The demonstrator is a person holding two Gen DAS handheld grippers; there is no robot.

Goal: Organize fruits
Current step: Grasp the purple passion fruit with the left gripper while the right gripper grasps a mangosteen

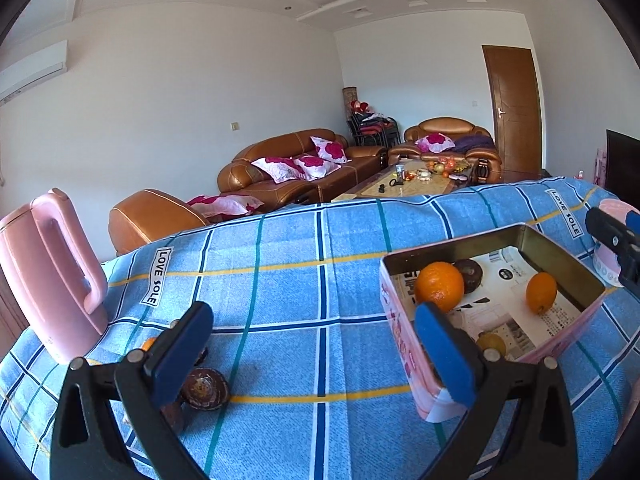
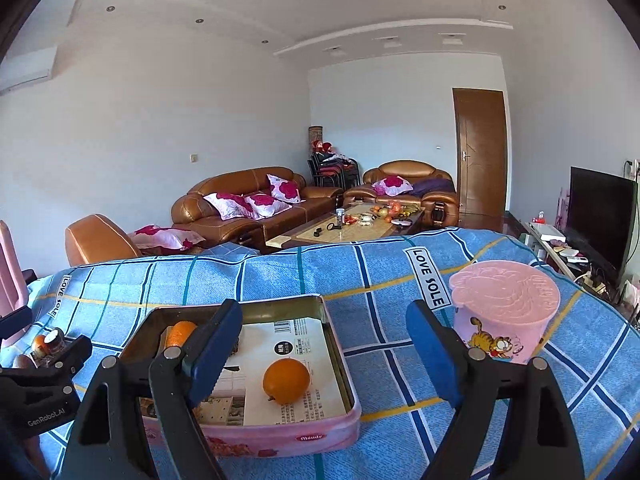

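Note:
A pink tin box (image 1: 404, 350) stands on the blue checked cloth; it also shows in the right wrist view (image 2: 280, 438). In it lie two oranges (image 1: 439, 286) (image 1: 541, 292), a dark brown fruit (image 1: 472, 274) and a small yellow fruit (image 1: 493, 343). The near orange (image 2: 286, 381) shows in the right wrist view. My left gripper (image 1: 312, 356) is open and empty, left of the box. A dark brown mangosteen (image 1: 205, 389) and a small orange (image 1: 148, 344) lie by its left finger. My right gripper (image 2: 320, 356) is open and empty above the box's right side.
A pink kettle (image 1: 52, 276) stands at the cloth's left edge. A pink lidded cup (image 2: 502, 312) stands right of the box. Brown sofas (image 2: 240, 204) and a cluttered coffee table (image 2: 356, 224) are beyond the table's far edge. A TV (image 2: 600, 216) is at right.

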